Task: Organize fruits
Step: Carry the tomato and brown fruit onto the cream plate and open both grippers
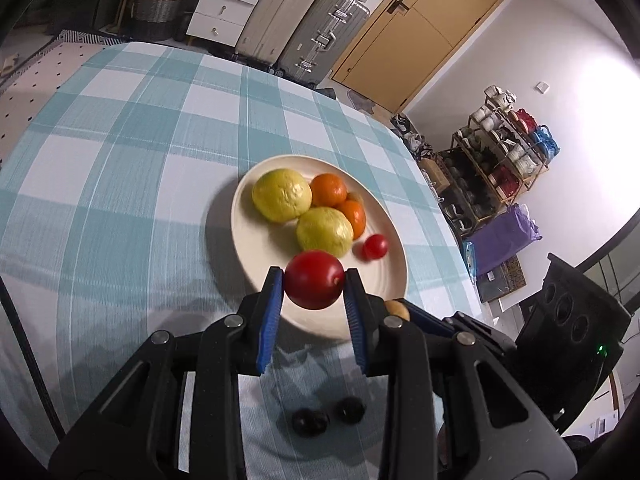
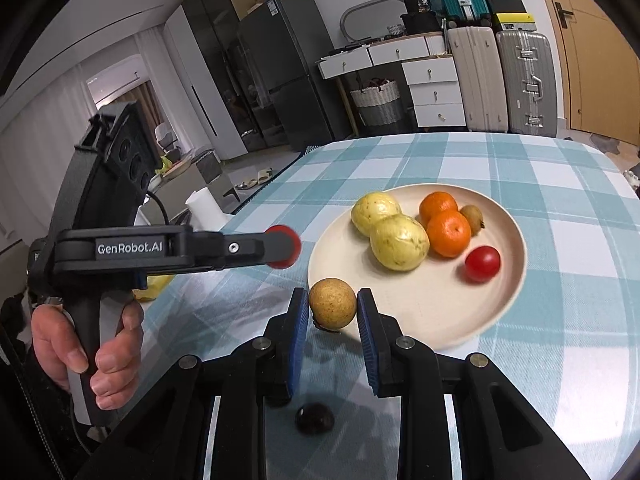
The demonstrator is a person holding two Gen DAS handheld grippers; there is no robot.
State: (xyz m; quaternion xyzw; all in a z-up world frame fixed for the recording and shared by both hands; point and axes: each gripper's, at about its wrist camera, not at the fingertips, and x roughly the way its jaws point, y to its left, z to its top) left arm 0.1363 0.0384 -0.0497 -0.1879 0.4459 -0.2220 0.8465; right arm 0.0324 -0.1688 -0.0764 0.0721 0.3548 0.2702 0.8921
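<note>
A: While both grippers hung above the plate (image 1: 244,248), what did each hold?
B: Left gripper (image 1: 315,280) pinched a red tomato (image 1: 315,280) over the near rim; right gripper (image 2: 332,307) pinched a tan round fruit (image 2: 332,307) there too; two dark fruits (image 1: 310,422) lay on the checked tablecloth (image 1: 120,160) below.

The worktop (image 2: 560,168) is covered with a blue-and-white checked cloth (image 1: 120,128). A cream plate (image 2: 508,308) rests on it, right of centre. Small dark fruits (image 1: 310,422) lie directly on the cloth at the near edge.
</note>
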